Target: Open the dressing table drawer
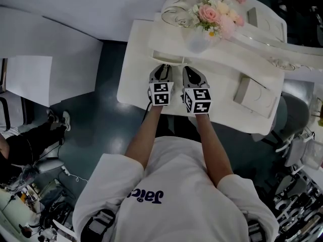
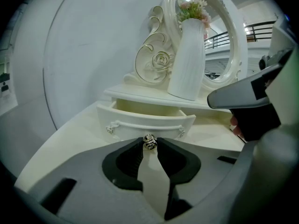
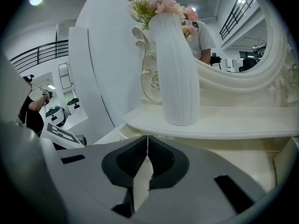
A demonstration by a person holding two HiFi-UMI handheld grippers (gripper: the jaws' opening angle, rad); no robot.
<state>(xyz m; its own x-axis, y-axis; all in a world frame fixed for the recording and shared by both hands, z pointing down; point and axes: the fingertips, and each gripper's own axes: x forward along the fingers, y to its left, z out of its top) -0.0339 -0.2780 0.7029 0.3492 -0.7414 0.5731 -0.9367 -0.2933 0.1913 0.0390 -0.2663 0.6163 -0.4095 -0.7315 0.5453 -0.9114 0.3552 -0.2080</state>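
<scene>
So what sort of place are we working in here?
Probably a staged set in a lab hall, not a home: a white dressing table with mirror and flower vase, but cables and gear on the floor and a mezzanine railing beyond.

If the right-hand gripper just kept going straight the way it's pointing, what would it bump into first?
Most likely the front edge of the raised shelf, right below the white vase. The right gripper, shut and empty, aims about there; how far off is hard to judge.
</scene>
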